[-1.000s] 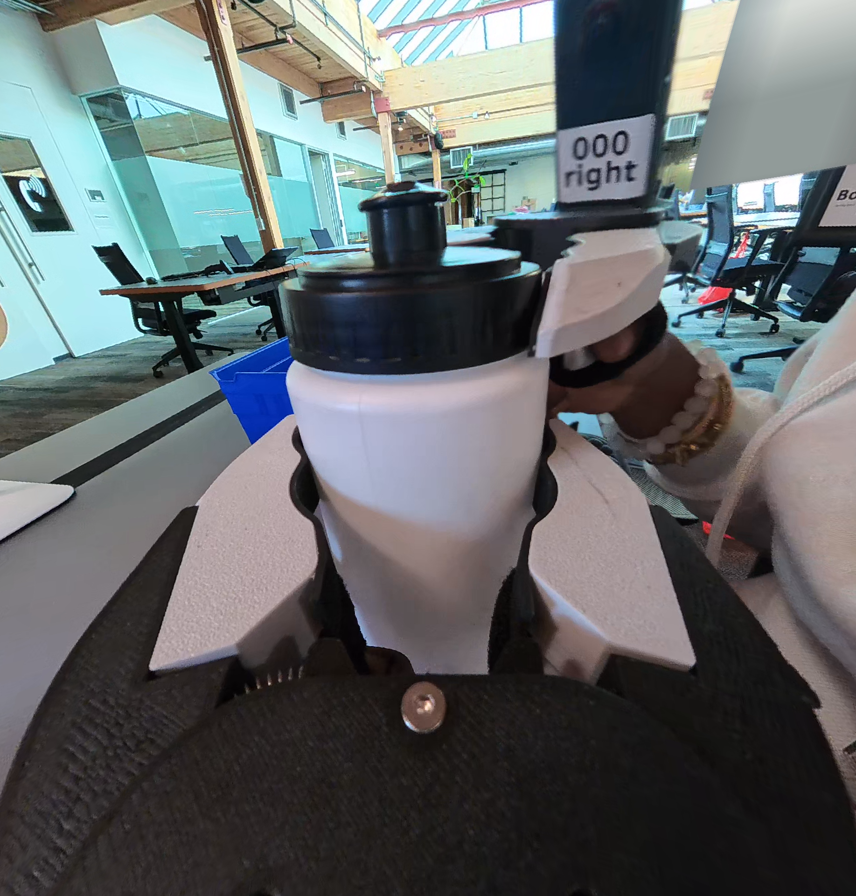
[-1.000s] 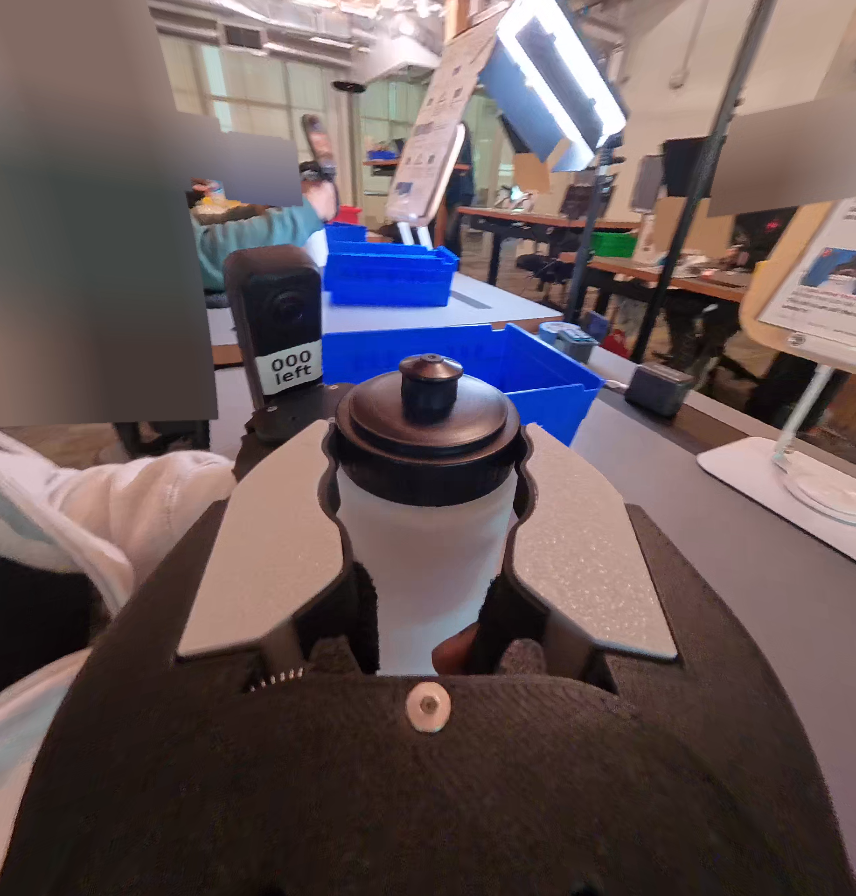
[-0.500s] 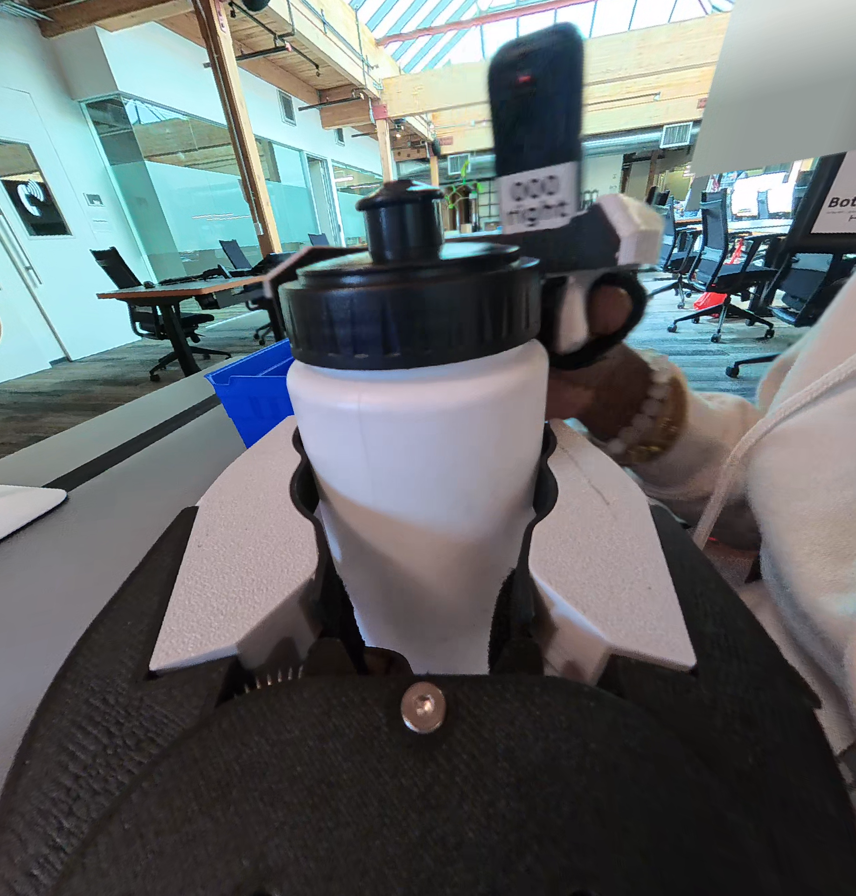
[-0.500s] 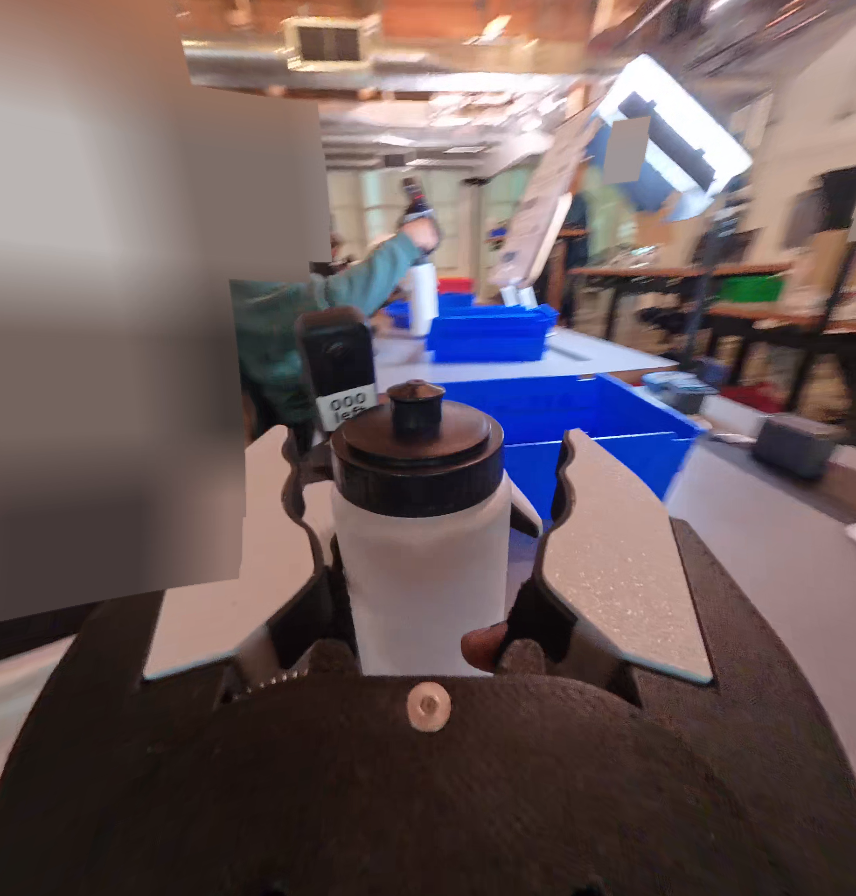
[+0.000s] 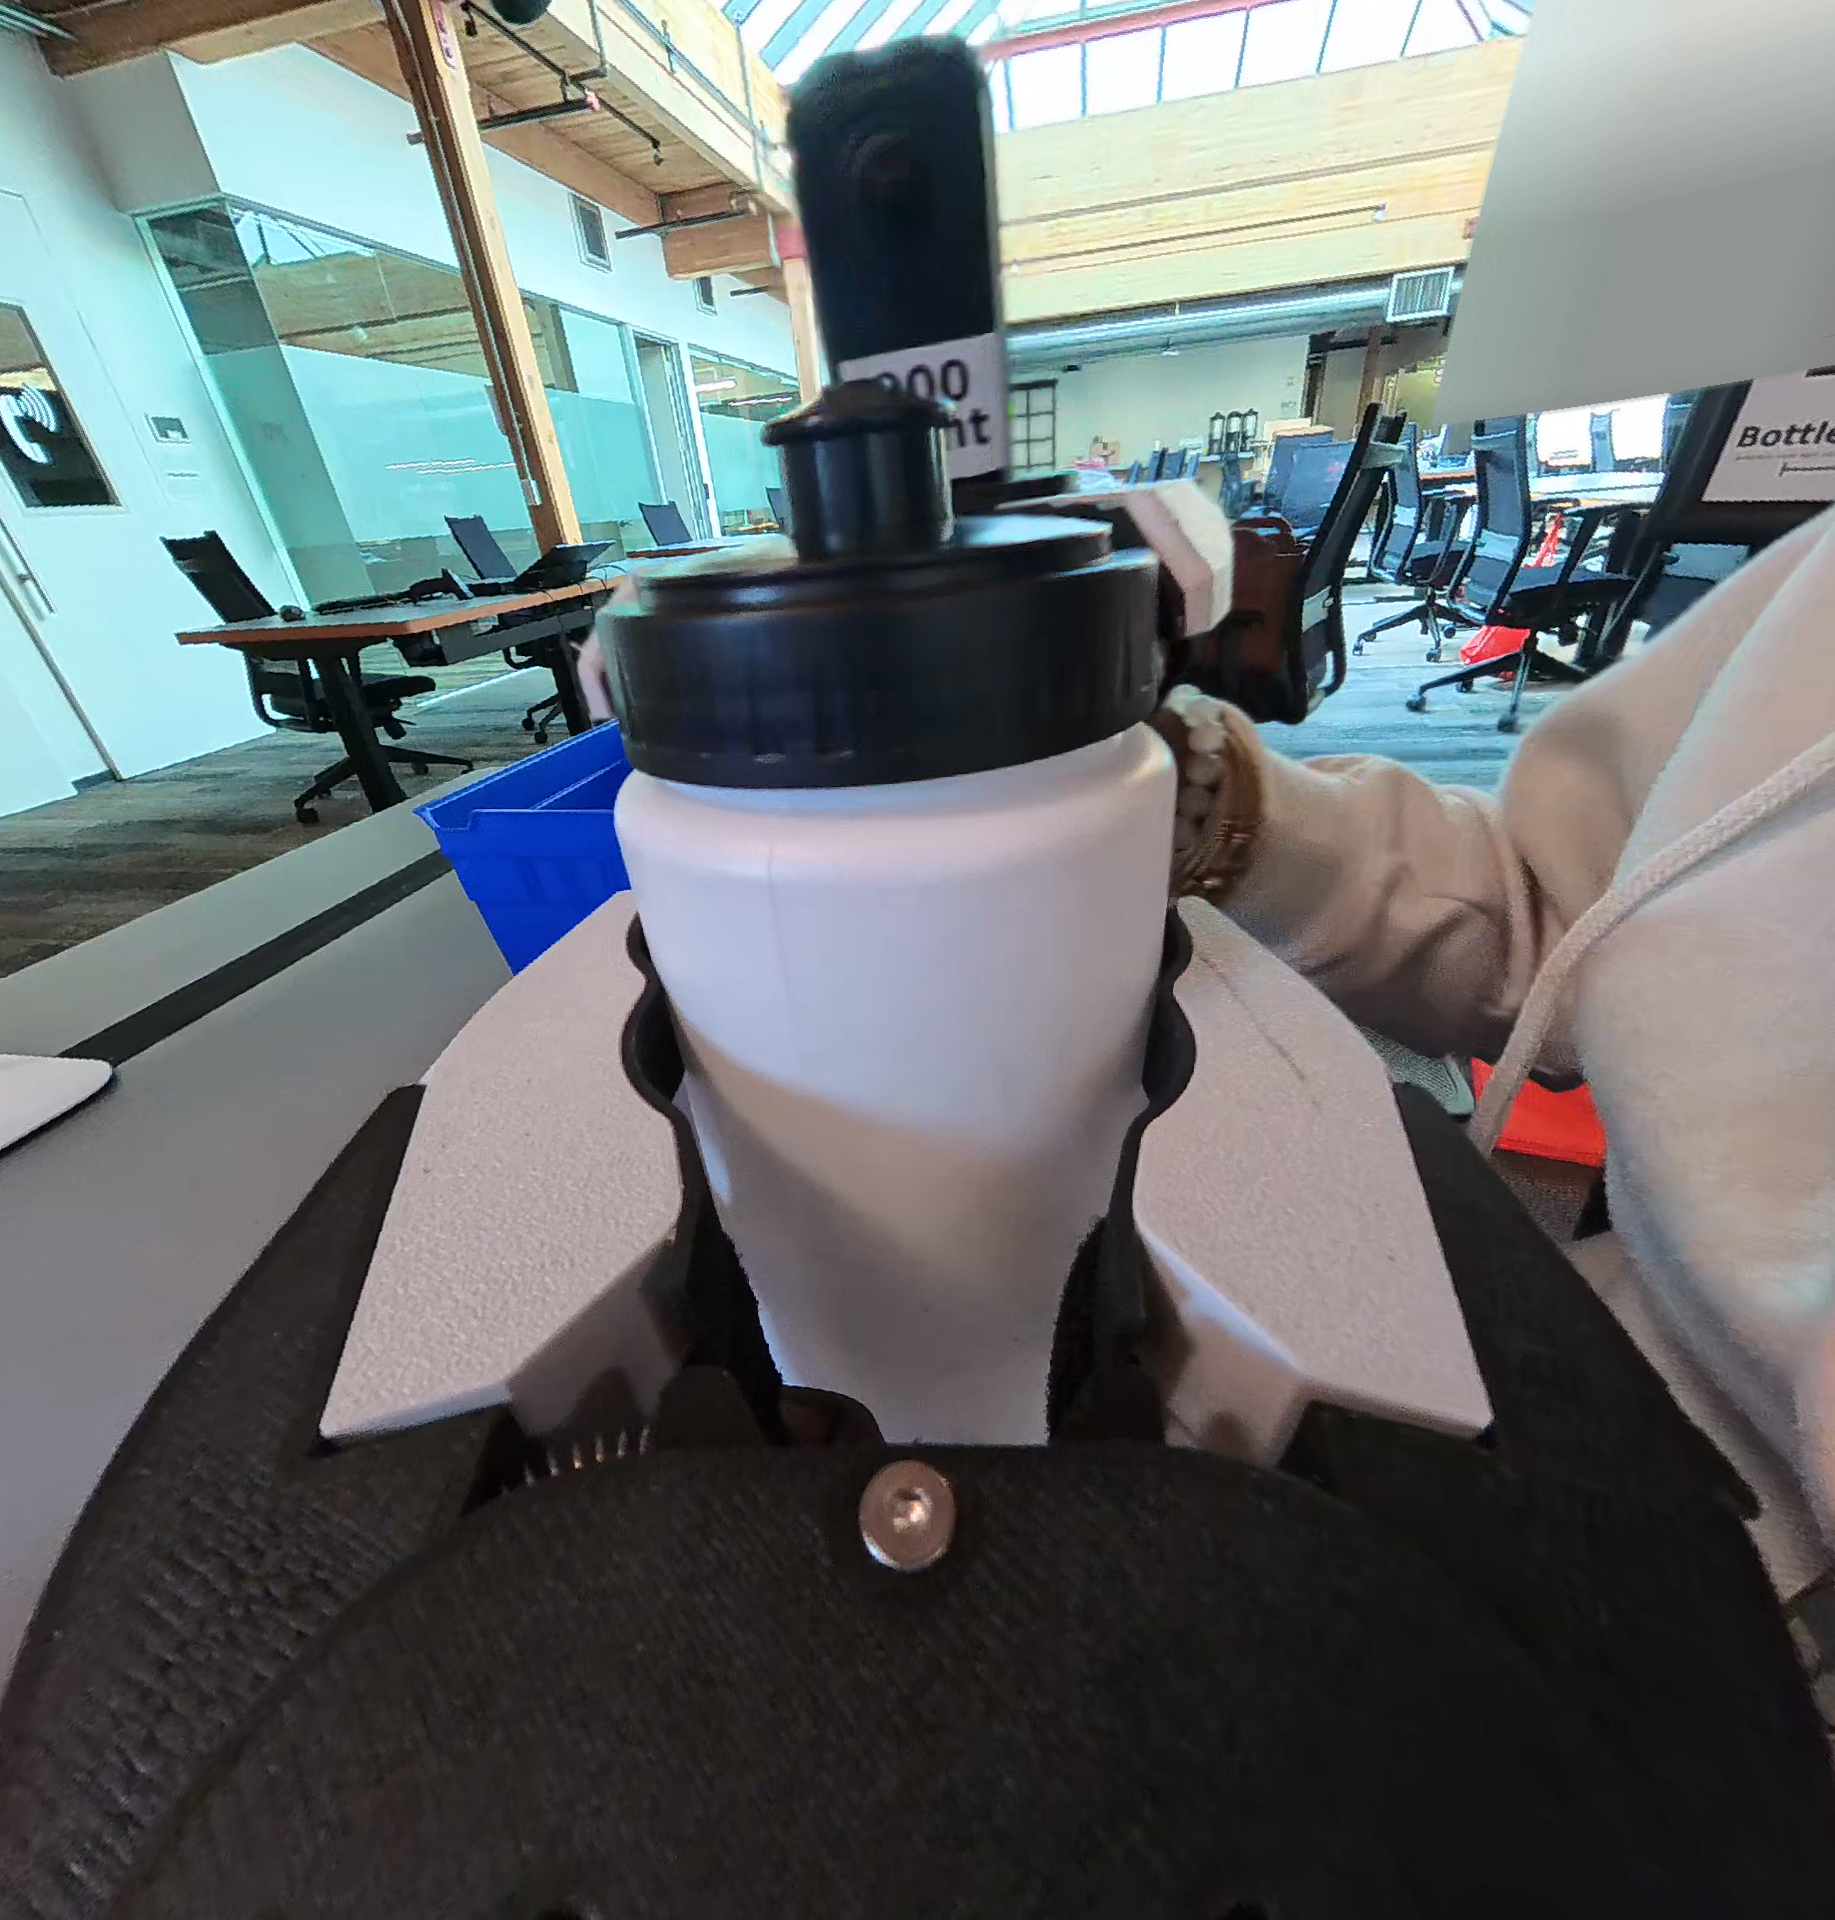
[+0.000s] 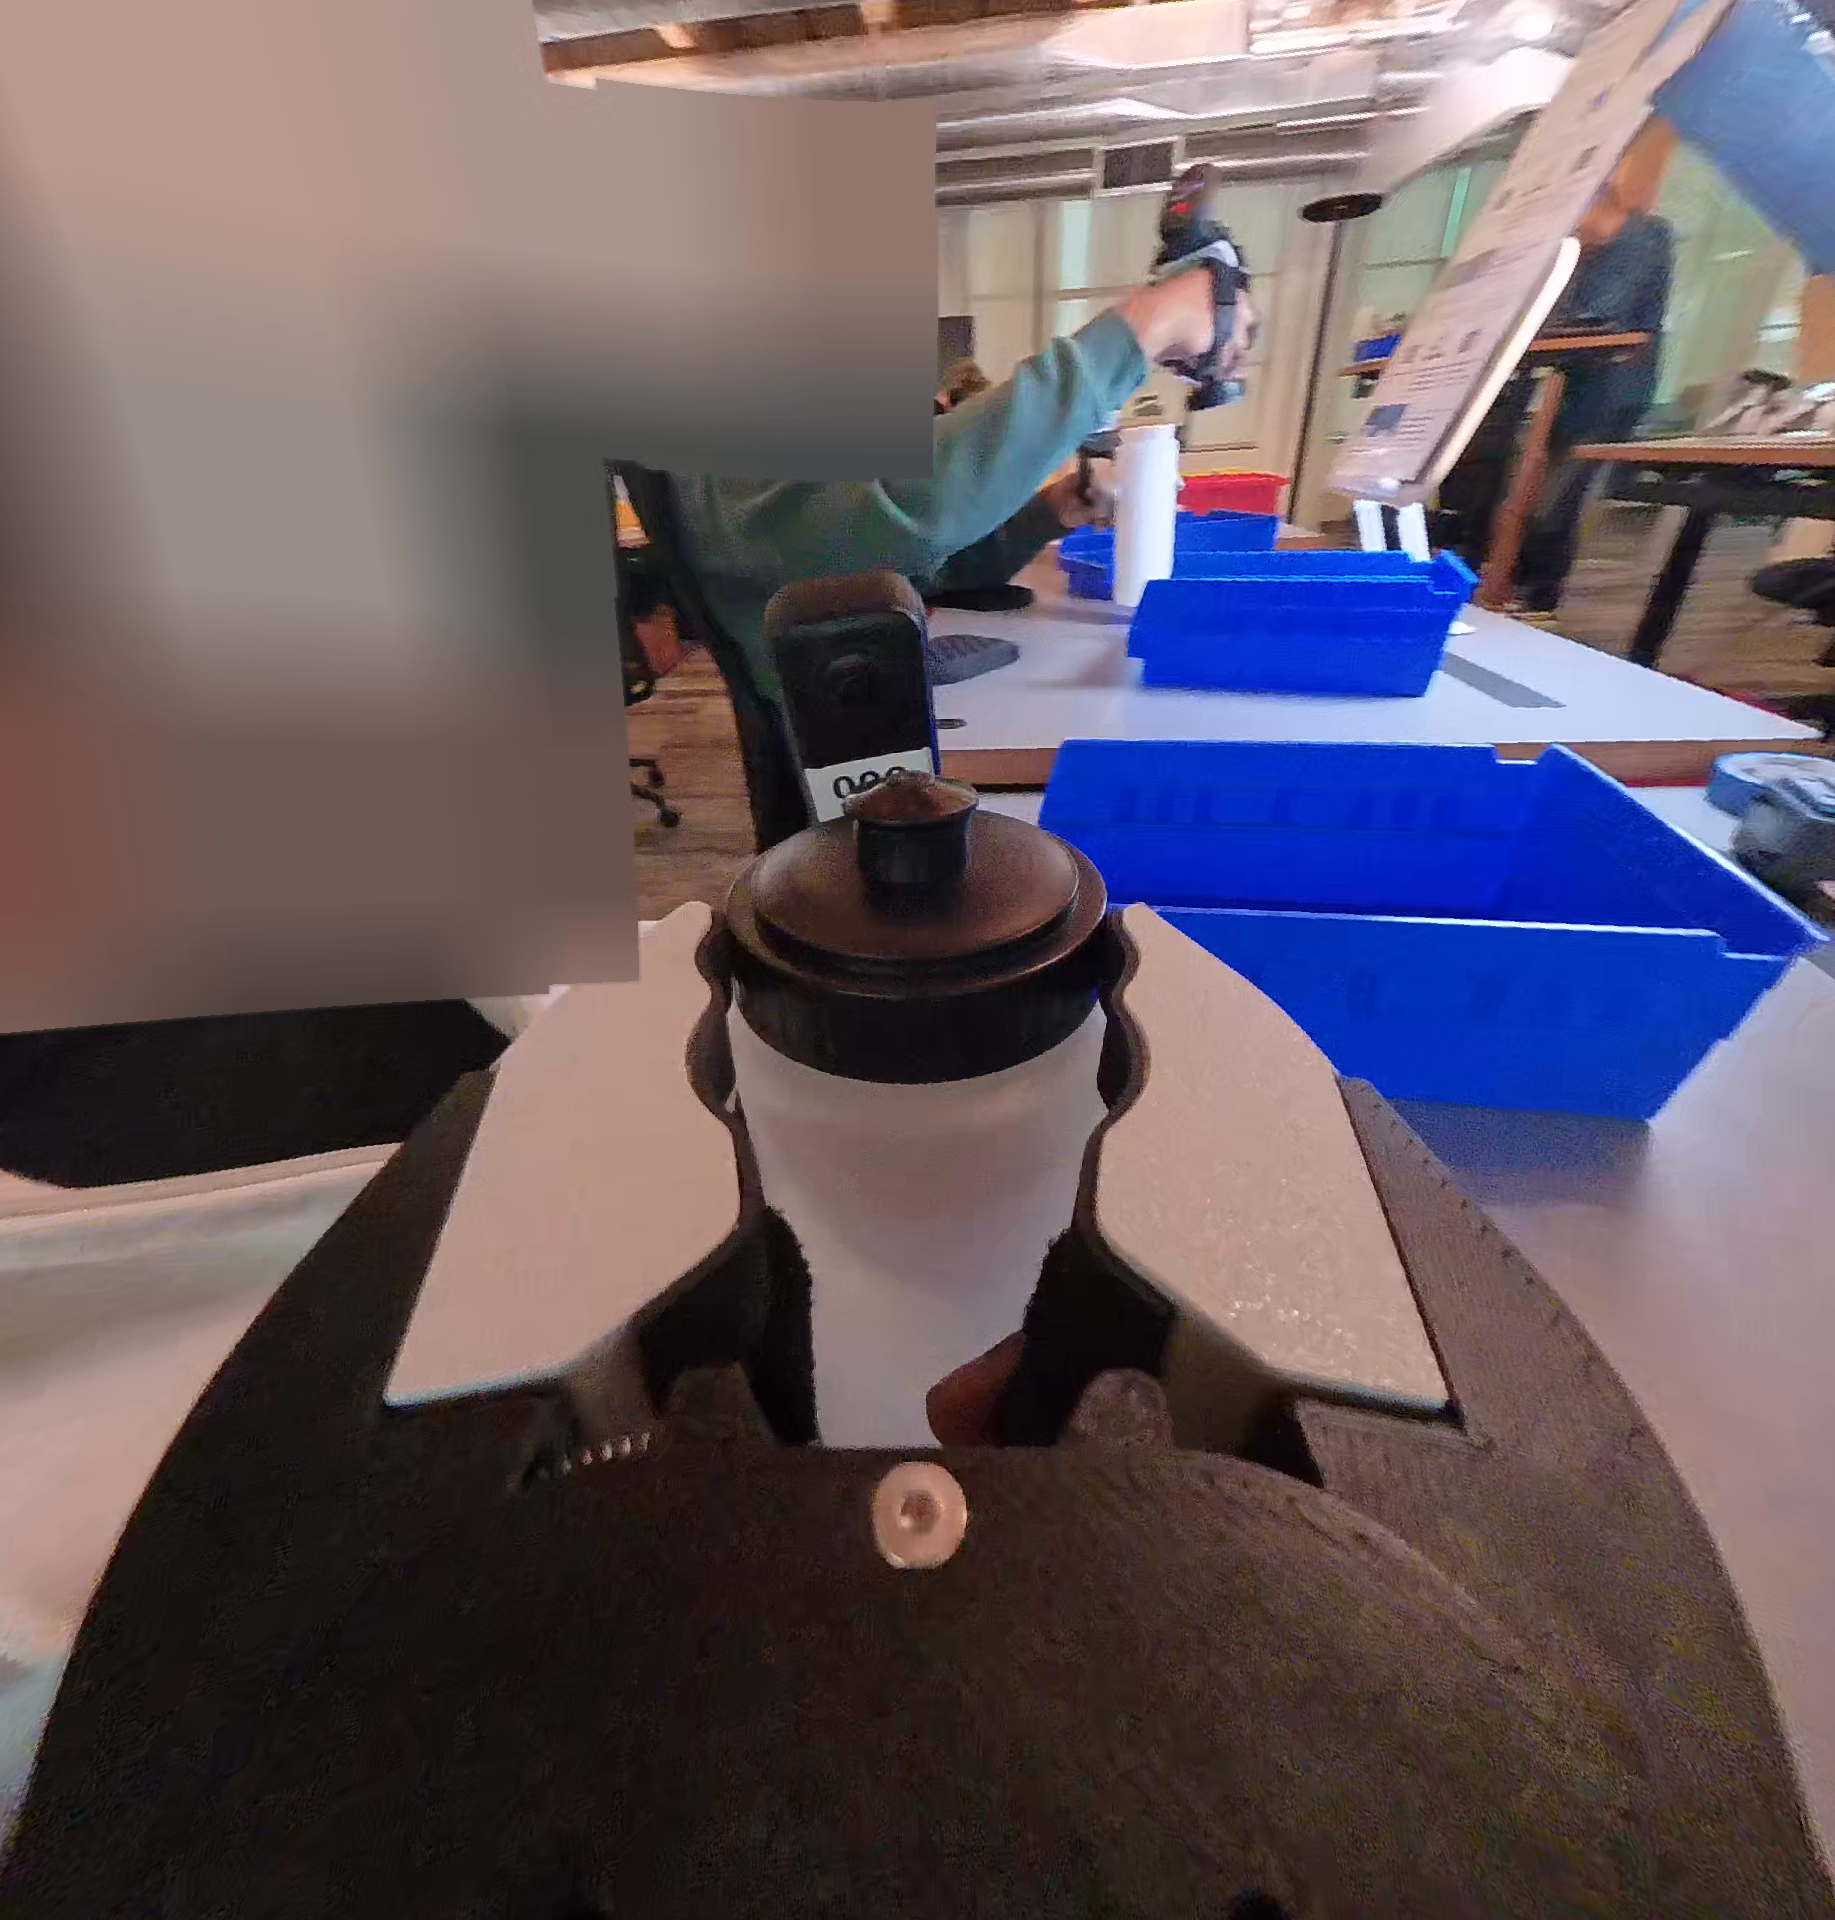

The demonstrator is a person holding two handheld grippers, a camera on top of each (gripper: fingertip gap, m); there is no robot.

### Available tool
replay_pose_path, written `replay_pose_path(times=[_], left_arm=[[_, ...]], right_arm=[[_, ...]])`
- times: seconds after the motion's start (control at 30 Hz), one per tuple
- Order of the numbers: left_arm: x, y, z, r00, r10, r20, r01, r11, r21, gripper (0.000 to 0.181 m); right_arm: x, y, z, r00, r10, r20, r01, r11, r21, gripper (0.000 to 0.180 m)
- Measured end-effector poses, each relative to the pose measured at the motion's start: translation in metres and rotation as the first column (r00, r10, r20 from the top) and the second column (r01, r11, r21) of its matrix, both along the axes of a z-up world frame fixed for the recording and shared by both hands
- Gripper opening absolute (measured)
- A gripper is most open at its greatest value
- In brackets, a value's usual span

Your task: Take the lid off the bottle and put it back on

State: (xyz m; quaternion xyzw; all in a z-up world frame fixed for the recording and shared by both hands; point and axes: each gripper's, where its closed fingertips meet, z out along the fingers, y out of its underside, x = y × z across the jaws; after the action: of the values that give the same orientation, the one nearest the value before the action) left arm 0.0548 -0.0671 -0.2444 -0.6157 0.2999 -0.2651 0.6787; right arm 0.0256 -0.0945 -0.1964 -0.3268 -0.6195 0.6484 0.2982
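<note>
Left hand-held gripper clamps bottle, right view: lid gripped

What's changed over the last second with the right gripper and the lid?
The right gripper let go of the lid about half a second ago, swung round the bottle, and has closed on the lid again from a new angle, so this looks like a regrip between turns. The left gripper stays clamped on the white body, and the lid remains seated.
</note>
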Motion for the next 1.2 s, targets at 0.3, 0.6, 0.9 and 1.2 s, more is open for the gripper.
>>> replay_pose_path(times=[0.3,0.6,0.9,1.2], left_arm=[[0.0,0.0,0.0,1.0,0.002,0.004,-0.002,1.0,0.003,0.089],[0.0,-0.001,0.0,1.0,-0.001,0.001,0.001,1.0,0.005,0.089],[0.0,0.0,0.0,1.0,-0.007,0.006,0.007,1.0,0.0,0.089],[0.0,0.0,0.001,1.0,-0.002,0.017,0.001,1.0,0.007,0.089]], right_arm=[[-0.002,0.005,0.013,0.956,-0.277,-0.096,0.274,0.961,-0.04,0.092],[-0.003,0.003,0.001,0.911,-0.41,-0.05,0.413,0.904,0.108,0.07],[0.0,-0.001,0.002,0.969,0.245,0.012,-0.245,0.969,0.037,0.07],[-0.009,0.01,0.009,0.843,-0.531,-0.084,0.529,0.848,-0.043,0.092]])
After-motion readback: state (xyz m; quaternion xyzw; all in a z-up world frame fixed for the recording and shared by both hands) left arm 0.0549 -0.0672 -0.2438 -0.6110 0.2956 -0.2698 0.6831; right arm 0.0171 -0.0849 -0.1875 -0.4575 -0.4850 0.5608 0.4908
